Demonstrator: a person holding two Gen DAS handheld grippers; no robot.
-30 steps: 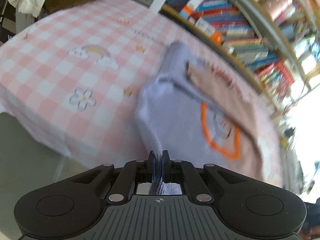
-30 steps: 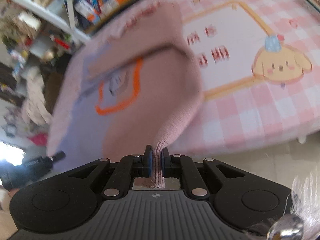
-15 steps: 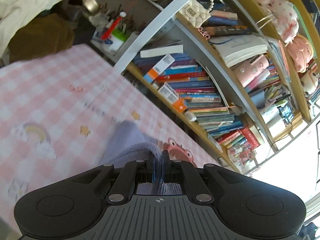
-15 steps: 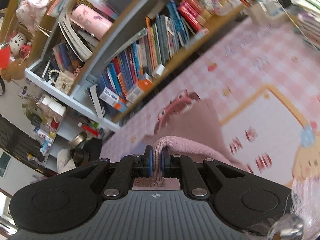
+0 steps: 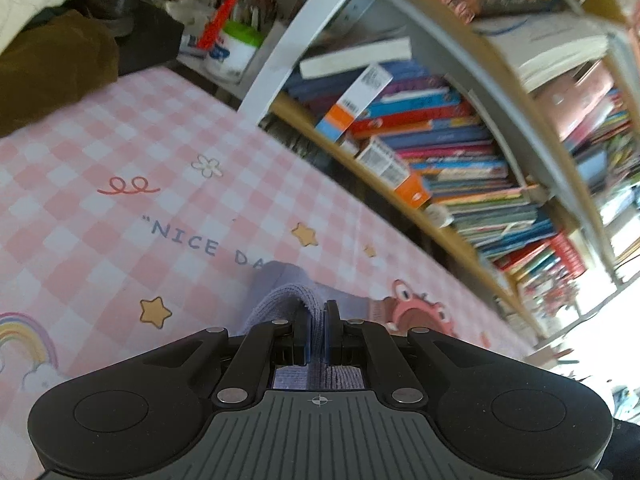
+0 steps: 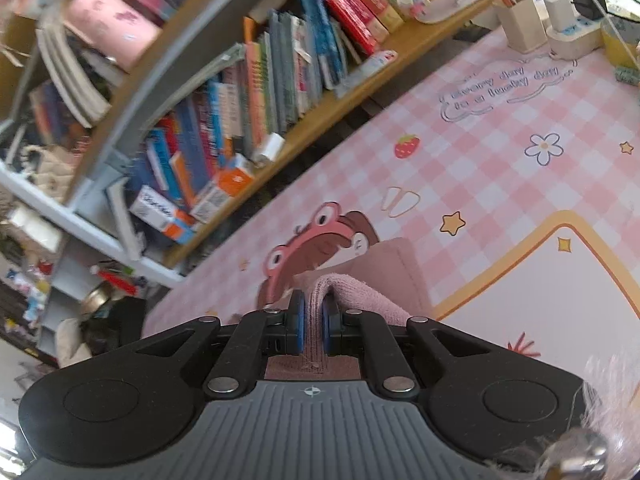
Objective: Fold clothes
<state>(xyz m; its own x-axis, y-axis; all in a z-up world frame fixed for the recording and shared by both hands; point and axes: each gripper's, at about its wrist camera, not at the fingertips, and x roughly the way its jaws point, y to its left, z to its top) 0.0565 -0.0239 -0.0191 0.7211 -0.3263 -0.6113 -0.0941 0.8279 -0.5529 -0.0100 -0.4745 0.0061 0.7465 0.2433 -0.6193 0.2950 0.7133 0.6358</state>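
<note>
Two grippers each clench a fold of knit cloth. At the left gripper (image 5: 318, 316) the lavender hem (image 5: 286, 300) sits pinched between closed jaws, just above the pink checked mat (image 5: 120, 160). At the right gripper (image 6: 314, 312) the jaws grip the pink hem (image 6: 352, 288), draped right, low over the mat. Crowded bookshelves (image 5: 440, 140) stand at the far side.

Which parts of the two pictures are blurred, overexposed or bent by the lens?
Left wrist view: bookshelf smeared, window corner at the right edge blown white, tablecloth text sharp. Right wrist view: shelf rails curve from fisheye, books blurred.
</note>
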